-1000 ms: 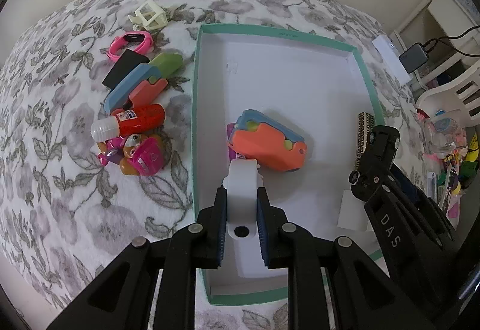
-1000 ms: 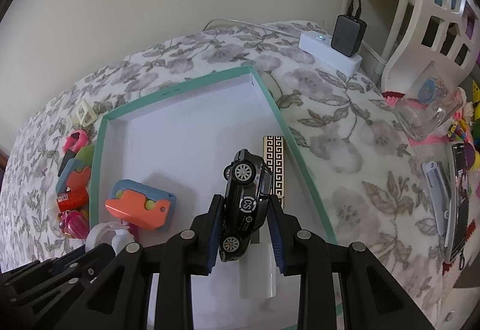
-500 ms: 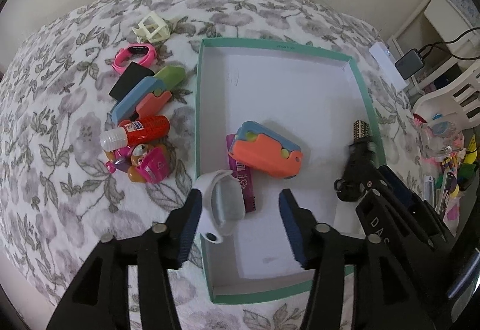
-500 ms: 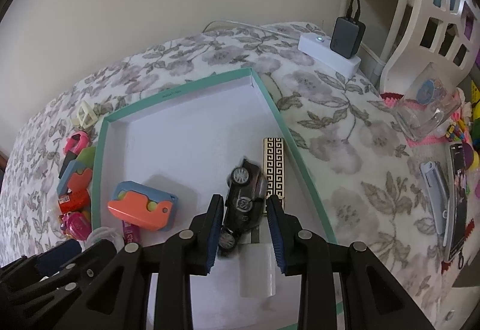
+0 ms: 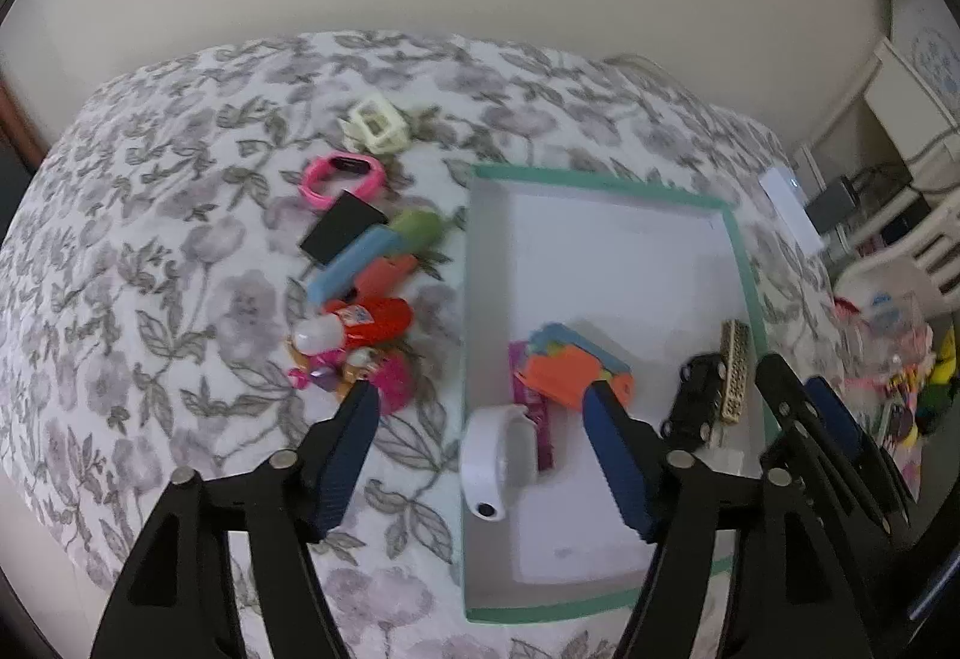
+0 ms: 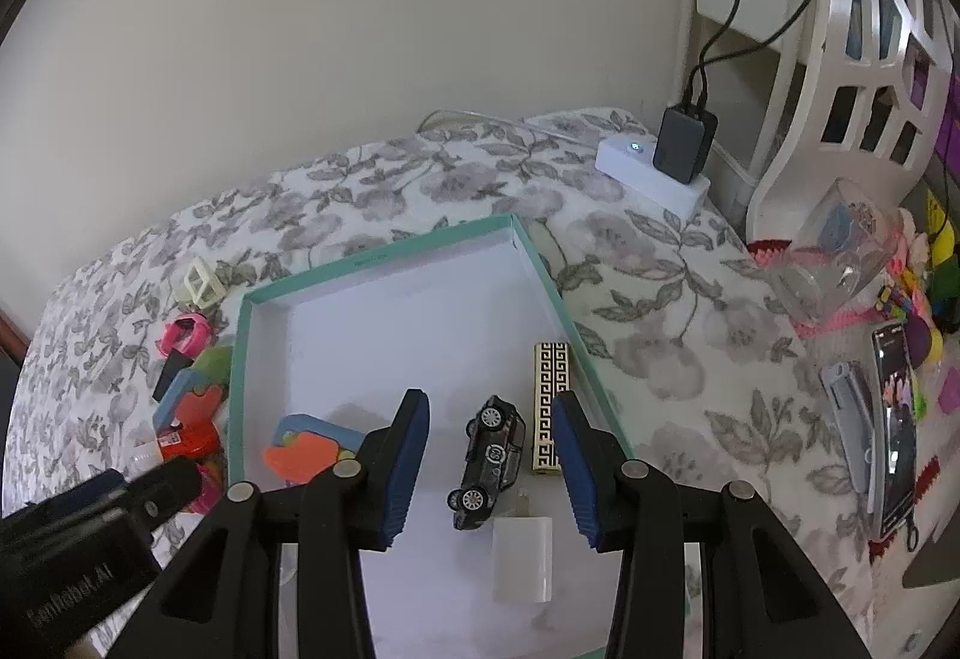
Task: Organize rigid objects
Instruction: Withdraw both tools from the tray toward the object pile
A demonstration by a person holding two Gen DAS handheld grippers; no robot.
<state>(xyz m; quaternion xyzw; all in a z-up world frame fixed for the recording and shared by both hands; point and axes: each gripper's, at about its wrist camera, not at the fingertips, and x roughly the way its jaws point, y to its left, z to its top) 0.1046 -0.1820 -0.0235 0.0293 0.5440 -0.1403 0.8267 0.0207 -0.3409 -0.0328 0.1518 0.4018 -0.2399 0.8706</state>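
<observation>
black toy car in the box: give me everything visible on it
The black toy car is a small glossy model, apparently hard plastic or metal, with silver-spoked wheels and a round white number badge on its side. It lies tipped onto its side on the white floor of the teal-rimmed box. It sits free between the open fingers of the right gripper, touching neither. A gold-and-black patterned bar lies alongside it, and a white charger plug sits near its lower end; contact with either is unclear.
</observation>
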